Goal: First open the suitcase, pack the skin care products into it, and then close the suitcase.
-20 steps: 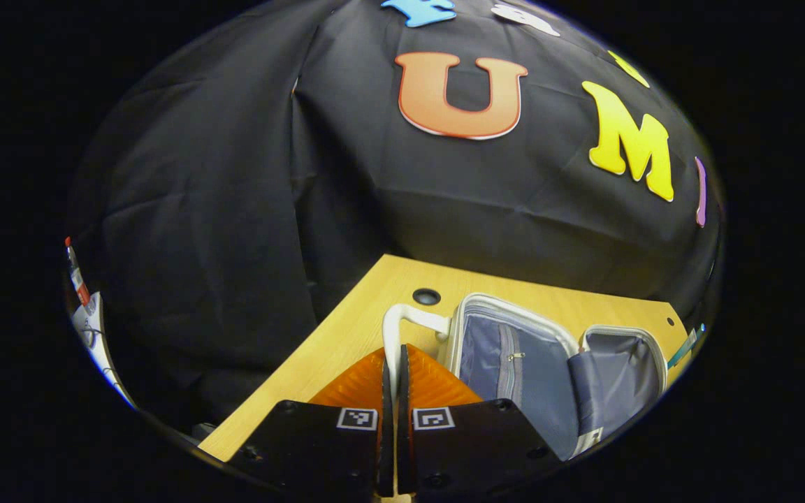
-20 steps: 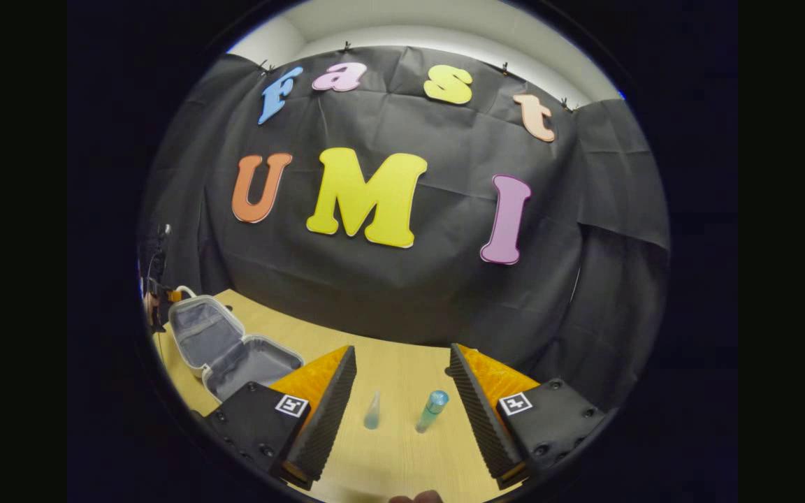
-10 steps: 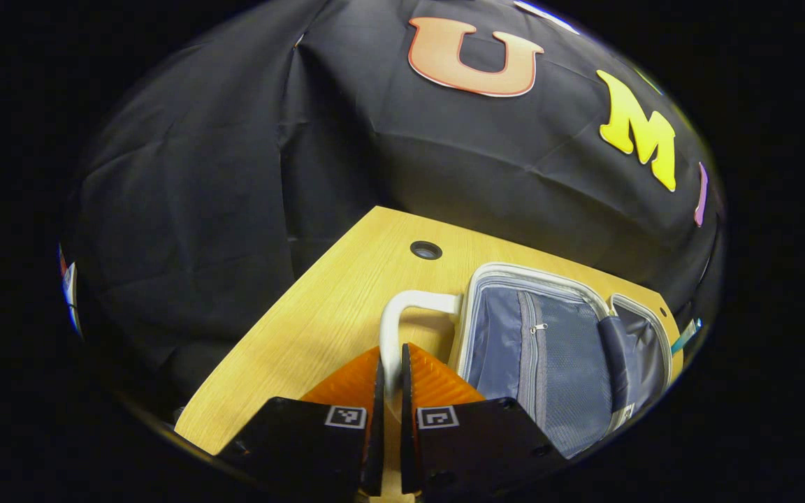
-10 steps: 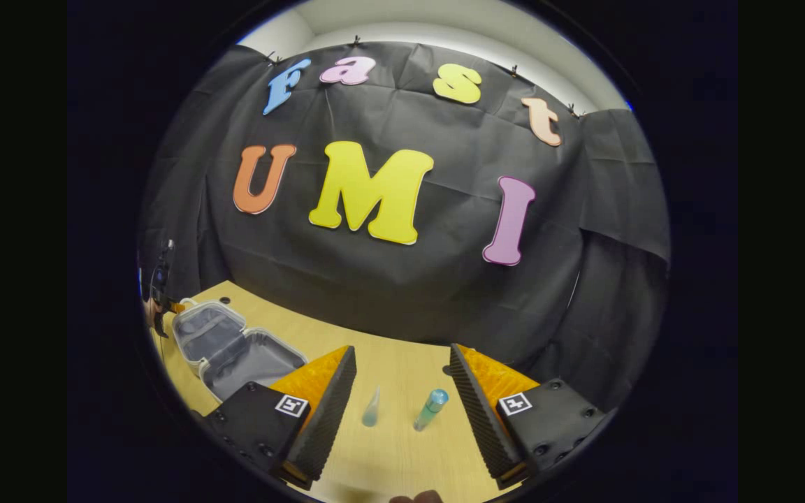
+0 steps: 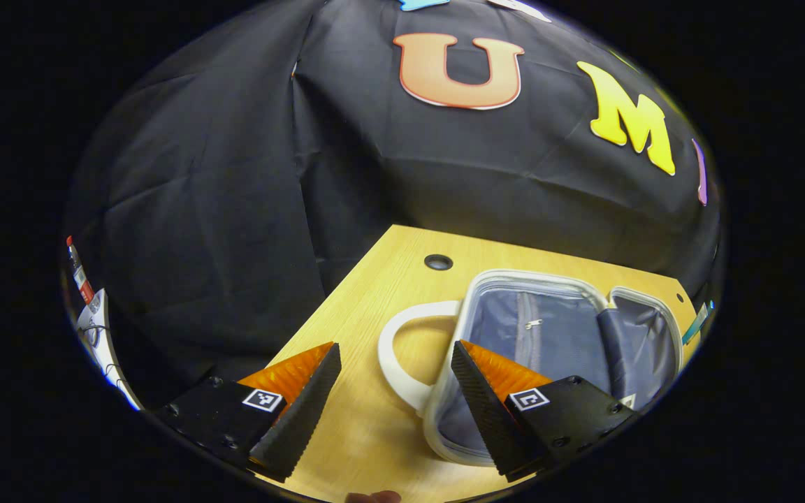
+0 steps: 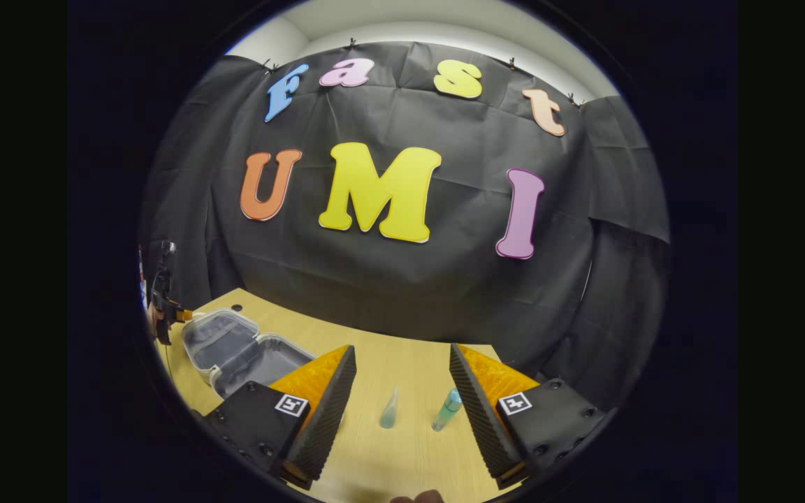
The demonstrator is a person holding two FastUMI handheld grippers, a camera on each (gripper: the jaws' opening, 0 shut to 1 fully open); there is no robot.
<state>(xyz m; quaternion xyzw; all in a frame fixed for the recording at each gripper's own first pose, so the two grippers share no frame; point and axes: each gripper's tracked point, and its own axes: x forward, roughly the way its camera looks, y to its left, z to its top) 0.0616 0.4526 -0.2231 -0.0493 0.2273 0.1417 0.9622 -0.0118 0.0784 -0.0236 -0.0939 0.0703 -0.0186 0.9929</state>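
Note:
A small white suitcase (image 5: 556,328) with a grey lining lies open flat on the wooden table, its white handle (image 5: 395,349) pointing toward me. My left gripper (image 5: 394,395) is open, its fingers standing on either side of the handle without touching it. In the right gripper view the same suitcase (image 6: 235,349) lies at the far left of the table. My right gripper (image 6: 402,395) is open above the table. Between its fingers lie a small clear tube (image 6: 389,412) and a blue-green bottle (image 6: 446,410).
A round cable hole (image 5: 438,262) sits in the table behind the suitcase. The table's left edge (image 5: 318,307) runs close to the suitcase handle. The other hand-held gripper (image 6: 161,307) shows at the far left of the right gripper view.
My left gripper has let go of the suitcase handle and opened. The lid now lies flat on the table. The right gripper has shifted only slightly.

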